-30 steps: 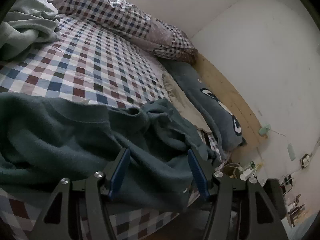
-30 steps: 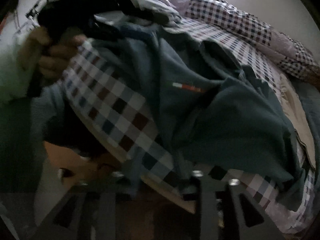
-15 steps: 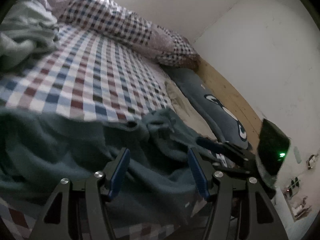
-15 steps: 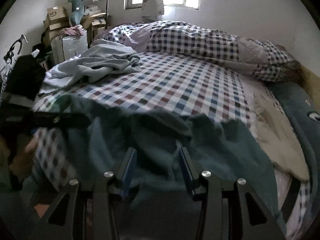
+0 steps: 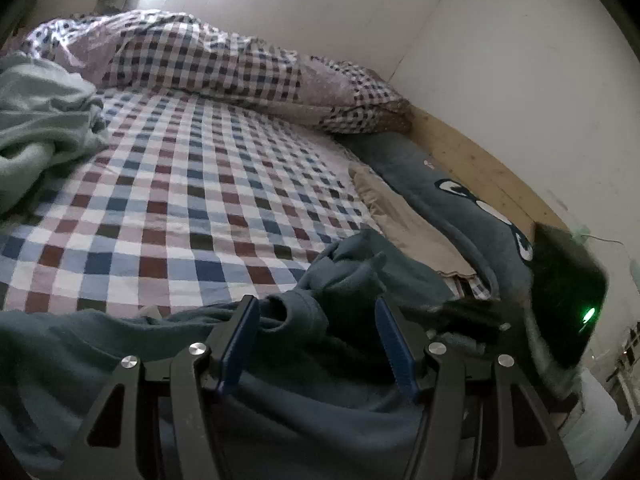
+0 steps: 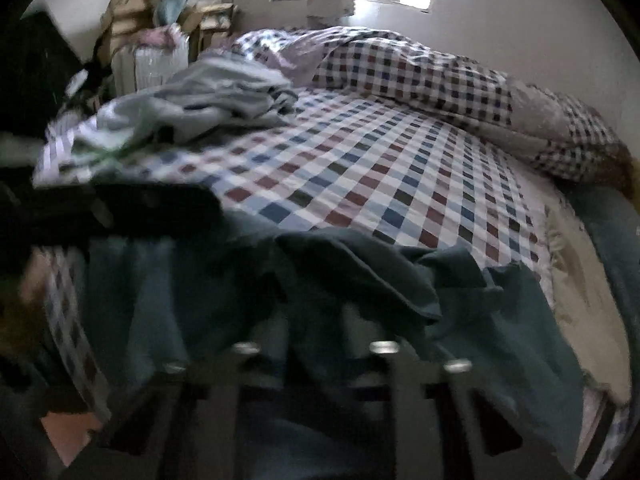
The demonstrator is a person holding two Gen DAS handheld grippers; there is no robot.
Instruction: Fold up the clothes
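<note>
Left gripper [image 5: 316,320] spread wide over the rumpled teal sweater [image 5: 300,392] at the near edge of the checked bed [image 5: 192,200], while the right gripper [image 6: 316,344] is blurred under that cloth, its state unreadable.

Right tool [image 6: 316,354] blurred, fingertips hidden

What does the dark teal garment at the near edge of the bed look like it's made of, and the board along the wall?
Dark teal garment: probably fleece or a brushed knit; matte, fuzzy surface, soft thick folds. Board: seemingly unfinished light wood; pale grain and knots show, no gloss.
</note>
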